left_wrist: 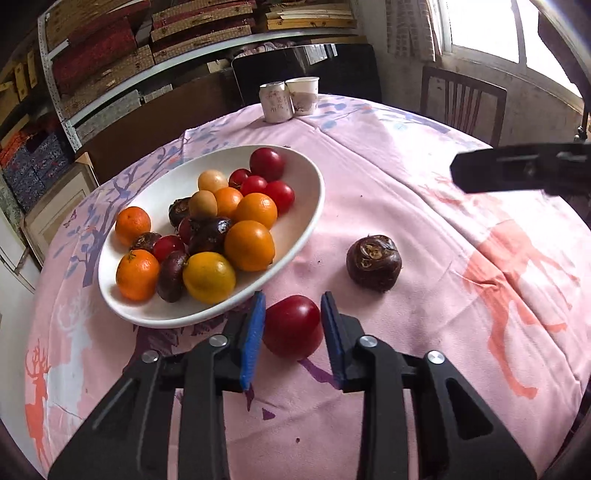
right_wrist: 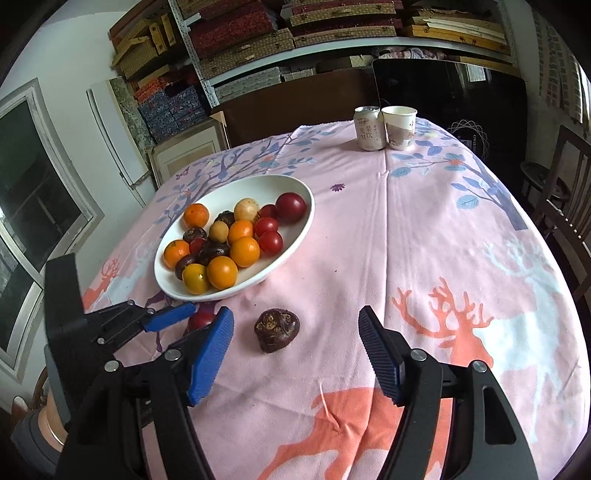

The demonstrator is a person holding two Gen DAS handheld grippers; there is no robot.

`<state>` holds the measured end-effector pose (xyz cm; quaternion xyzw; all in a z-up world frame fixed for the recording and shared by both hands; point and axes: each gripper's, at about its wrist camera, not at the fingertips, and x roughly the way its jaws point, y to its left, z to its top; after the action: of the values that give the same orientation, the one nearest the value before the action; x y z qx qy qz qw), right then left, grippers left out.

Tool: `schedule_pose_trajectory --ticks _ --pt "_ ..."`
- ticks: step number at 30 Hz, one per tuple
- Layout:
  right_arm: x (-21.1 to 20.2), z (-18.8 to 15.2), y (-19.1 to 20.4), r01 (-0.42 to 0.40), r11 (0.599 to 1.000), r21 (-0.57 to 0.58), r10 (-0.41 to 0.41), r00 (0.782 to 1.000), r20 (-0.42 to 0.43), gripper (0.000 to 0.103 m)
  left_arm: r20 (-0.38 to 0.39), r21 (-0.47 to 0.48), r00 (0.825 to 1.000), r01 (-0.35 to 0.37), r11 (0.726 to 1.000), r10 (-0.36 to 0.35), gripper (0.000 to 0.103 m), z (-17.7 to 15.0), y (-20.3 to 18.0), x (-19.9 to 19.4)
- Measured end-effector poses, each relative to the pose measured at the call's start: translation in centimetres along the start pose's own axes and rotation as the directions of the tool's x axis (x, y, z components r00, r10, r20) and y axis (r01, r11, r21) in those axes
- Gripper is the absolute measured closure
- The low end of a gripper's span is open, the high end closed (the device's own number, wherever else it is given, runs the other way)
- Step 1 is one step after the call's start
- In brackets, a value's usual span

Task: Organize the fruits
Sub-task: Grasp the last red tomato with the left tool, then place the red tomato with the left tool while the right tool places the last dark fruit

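Note:
A white oval bowl (left_wrist: 295,170) holds several oranges, red tomatoes and dark brown water chestnuts; it also shows in the right wrist view (right_wrist: 295,184). A red tomato (left_wrist: 291,326) lies on the pink cloth just in front of the bowl, between the blue pads of my left gripper (left_wrist: 292,306); the pads sit at its sides with a small gap. In the right wrist view the tomato (right_wrist: 201,319) is mostly hidden by the left gripper (right_wrist: 181,314). A dark water chestnut (left_wrist: 373,263) (right_wrist: 276,329) lies alone on the cloth. My right gripper (right_wrist: 295,325) is wide open and empty, near the chestnut.
A drink can (right_wrist: 368,128) and a paper cup (right_wrist: 399,127) stand at the table's far edge. A wooden chair (left_wrist: 463,105) stands beyond the table at the right. Shelves with boxes (right_wrist: 258,33) fill the back wall.

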<state>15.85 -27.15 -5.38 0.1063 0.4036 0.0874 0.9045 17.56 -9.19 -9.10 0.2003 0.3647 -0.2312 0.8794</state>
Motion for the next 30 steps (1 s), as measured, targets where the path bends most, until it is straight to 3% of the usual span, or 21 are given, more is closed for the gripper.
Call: schedule_pose_trajectory --ticks 3,8,13,15,17,19,21,23,26,30 --pt "1.7 -0.5 0.0 0.014 1.0 -0.012 -0.014 0.999 -0.048 0.032 0.001 -0.031 0.999 0.033 0.999 -0.033 0.085 -0.5 1.1 -1.4" --pt "4.8 -1.1 2.1 0.058 0.991 -0.121 -0.071 0.992 -0.108 0.032 0.059 -0.096 0.997 0.057 0.994 -0.052 0.085 -2.2 3.6 -5.4" --pt "6.0 -1.0 3.2 0.07 0.988 -0.141 -0.086 0.99 -0.108 0.033 0.044 -0.116 0.997 0.062 0.991 -0.058 0.085 -3.0 4.0 -5.1" --pt "5.4 -0.6 3.0 0.082 0.988 -0.127 -0.093 0.992 -0.081 0.033 0.046 -0.09 0.997 0.071 0.993 -0.067 0.073 -2.6 2.6 -4.2" --pt "4.8 -0.4 2.5 0.089 0.99 -0.105 -0.096 0.993 -0.063 0.033 0.05 -0.048 0.998 0.027 0.998 -0.025 0.045 -1.9 0.9 -2.8" --pt "4.3 -0.3 1.9 0.098 0.991 -0.089 -0.103 0.993 -0.059 0.033 0.033 -0.033 0.999 -0.02 0.999 0.021 0.041 -1.1 0.1 -0.9" --pt "3.9 -0.6 1.4 0.108 0.99 -0.086 -0.114 0.992 -0.06 0.033 -0.009 -0.049 0.999 -0.039 0.998 0.039 0.042 -0.5 0.4 1.0" --pt "3.6 -0.8 1.0 0.11 0.99 -0.086 -0.116 0.991 -0.067 0.033 -0.082 -0.086 0.996 0.02 0.996 -0.027 0.066 -0.5 1.1 2.8" --pt "3.4 -1.0 0.9 0.106 0.989 -0.106 -0.114 0.991 -0.073 0.033 -0.066 -0.117 0.995 0.071 0.991 -0.079 0.066 -1.1 1.9 1.7" --pt "4.5 -0.7 2.3 0.094 0.982 -0.165 -0.11 0.99 -0.091 0.033 -0.004 -0.152 0.995 0.096 0.984 -0.098 0.066 -2.7 3.1 -2.6"
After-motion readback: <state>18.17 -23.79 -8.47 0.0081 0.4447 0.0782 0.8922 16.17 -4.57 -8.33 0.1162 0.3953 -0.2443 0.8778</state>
